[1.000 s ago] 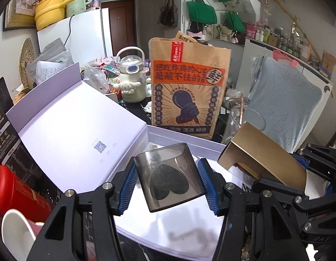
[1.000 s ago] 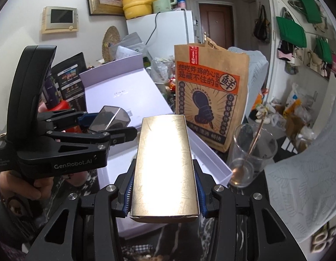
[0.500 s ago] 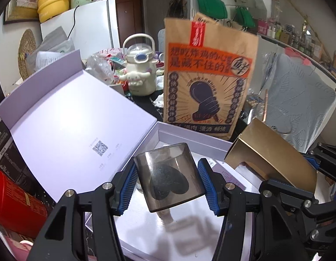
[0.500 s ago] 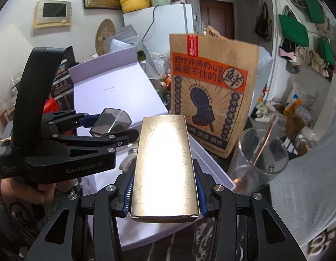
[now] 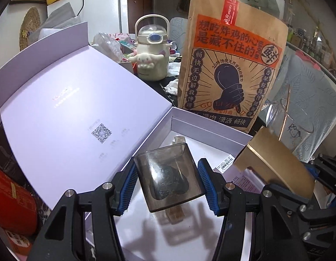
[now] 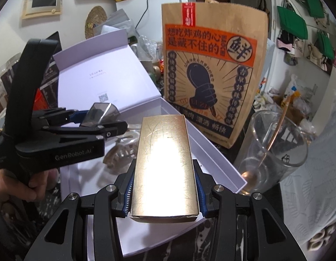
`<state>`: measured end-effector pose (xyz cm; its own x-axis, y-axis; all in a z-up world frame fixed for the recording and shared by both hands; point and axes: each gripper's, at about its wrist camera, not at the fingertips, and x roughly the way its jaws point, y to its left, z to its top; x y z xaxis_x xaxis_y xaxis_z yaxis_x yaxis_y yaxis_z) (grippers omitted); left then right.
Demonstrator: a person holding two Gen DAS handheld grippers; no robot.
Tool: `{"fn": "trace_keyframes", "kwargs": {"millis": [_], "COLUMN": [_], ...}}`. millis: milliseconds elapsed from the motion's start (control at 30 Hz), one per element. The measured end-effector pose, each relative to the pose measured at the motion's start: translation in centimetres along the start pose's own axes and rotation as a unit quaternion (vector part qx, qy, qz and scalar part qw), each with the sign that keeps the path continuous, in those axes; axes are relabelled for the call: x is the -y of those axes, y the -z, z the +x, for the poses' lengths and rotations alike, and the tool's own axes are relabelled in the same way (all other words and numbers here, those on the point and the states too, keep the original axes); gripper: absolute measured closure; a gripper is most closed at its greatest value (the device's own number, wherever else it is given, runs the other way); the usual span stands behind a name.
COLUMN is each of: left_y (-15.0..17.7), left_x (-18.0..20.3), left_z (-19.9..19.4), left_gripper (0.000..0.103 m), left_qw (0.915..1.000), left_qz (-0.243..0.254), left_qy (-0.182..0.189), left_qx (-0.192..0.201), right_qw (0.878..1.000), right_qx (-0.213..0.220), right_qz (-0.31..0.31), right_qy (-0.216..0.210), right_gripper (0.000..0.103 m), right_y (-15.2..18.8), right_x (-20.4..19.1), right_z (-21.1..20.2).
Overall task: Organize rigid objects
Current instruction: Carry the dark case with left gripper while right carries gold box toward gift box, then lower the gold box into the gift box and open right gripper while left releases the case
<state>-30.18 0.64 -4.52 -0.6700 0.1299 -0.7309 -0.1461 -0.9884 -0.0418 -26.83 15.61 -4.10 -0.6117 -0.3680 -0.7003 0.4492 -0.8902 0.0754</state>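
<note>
Descending together, left gripper (image 5: 169, 181) clamps the smoky case (image 5: 168, 174) and right gripper (image 6: 164, 192) clamps the gold box (image 6: 164, 165), now nearer the white box (image 5: 207, 128); placement appears imminent.

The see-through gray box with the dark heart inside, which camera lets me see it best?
The left wrist view. There the gray box sits big and front-on between the left gripper pads, so the dark heart shows through. In the right wrist view the same box is small, off to the side, and the heart cannot be made out.

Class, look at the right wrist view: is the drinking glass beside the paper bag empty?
No: the drinking glass has a copper-coloured spoon leaning inside it, bowl at the bottom.
</note>
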Motion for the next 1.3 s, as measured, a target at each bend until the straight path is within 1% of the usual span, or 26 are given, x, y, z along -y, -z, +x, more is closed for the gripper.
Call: {"fn": "trace_keyframes", "kwargs": {"millis": [100,167,233,300,367,533,633,700,733,800,900,1133,1300], "left_y": [0.1,0.2,0.3,0.4,0.3,0.6,0.7,0.8,0.9,1.1,1.2,1.3,1.3], "left_x": [0.1,-0.1,-0.4,-0.4,-0.2,-0.3,0.0,0.2,0.2,-0.1,-0.1,0.2,1.0], "left_z": [0.6,1.0,1.4,1.8,2.2,3.0,3.1,3.3,3.5,3.8,3.9,4.0,4.0], "left_gripper": [0.048,0.048,0.048,0.048,0.048,0.048,0.048,0.048,0.048,0.048,0.048,0.048,0.048], "left_qw": [0.9999,0.9999,0.9999,0.9999,0.9998,0.9996,0.9994,0.9990,0.9988,0.9990,0.9989,0.9988,0.9983], "left_qz": [0.011,0.009,0.002,0.008,0.014,0.014,0.021,0.026,0.025,0.013,0.007,0.009,0.019], "left_qy": [-0.004,-0.006,-0.003,0.004,0.001,0.003,-0.009,-0.020,-0.021,-0.004,0.002,-0.003,-0.020], "left_qx": [-0.002,-0.007,-0.012,-0.011,-0.010,-0.023,-0.025,-0.030,-0.035,-0.043,-0.046,-0.049,-0.051], "right_qw": [1.000,1.000,1.000,1.000,1.000,1.000,0.999,0.999,0.999,0.999,0.998,0.998,0.997], "right_qx": [-0.006,-0.010,-0.014,-0.016,-0.019,-0.028,-0.038,-0.038,-0.040,-0.040,-0.045,-0.055,-0.064], "right_qz": [-0.003,-0.002,0.001,0.002,0.004,0.004,0.006,0.000,-0.002,-0.002,-0.005,0.001,-0.004], "right_qy": [0.001,-0.001,0.000,0.003,0.008,0.011,0.015,0.026,0.028,0.030,0.038,0.040,0.048], "right_gripper": [0.058,0.058,0.058,0.058,0.058,0.058,0.058,0.058,0.058,0.058,0.058,0.058,0.056], "right_y": [0.2,0.3,0.4,0.5,0.5,0.9,1.1,1.2,1.2,1.2,1.3,1.2,1.1], "right_x": [-0.1,-0.1,0.0,0.1,0.2,0.0,0.0,-0.1,-0.1,-0.1,0.0,0.3,0.1], "right_z": [1.0,1.5,1.9,2.4,2.9,3.9,4.7,5.0,5.2,5.3,5.6,5.9,6.0]}}
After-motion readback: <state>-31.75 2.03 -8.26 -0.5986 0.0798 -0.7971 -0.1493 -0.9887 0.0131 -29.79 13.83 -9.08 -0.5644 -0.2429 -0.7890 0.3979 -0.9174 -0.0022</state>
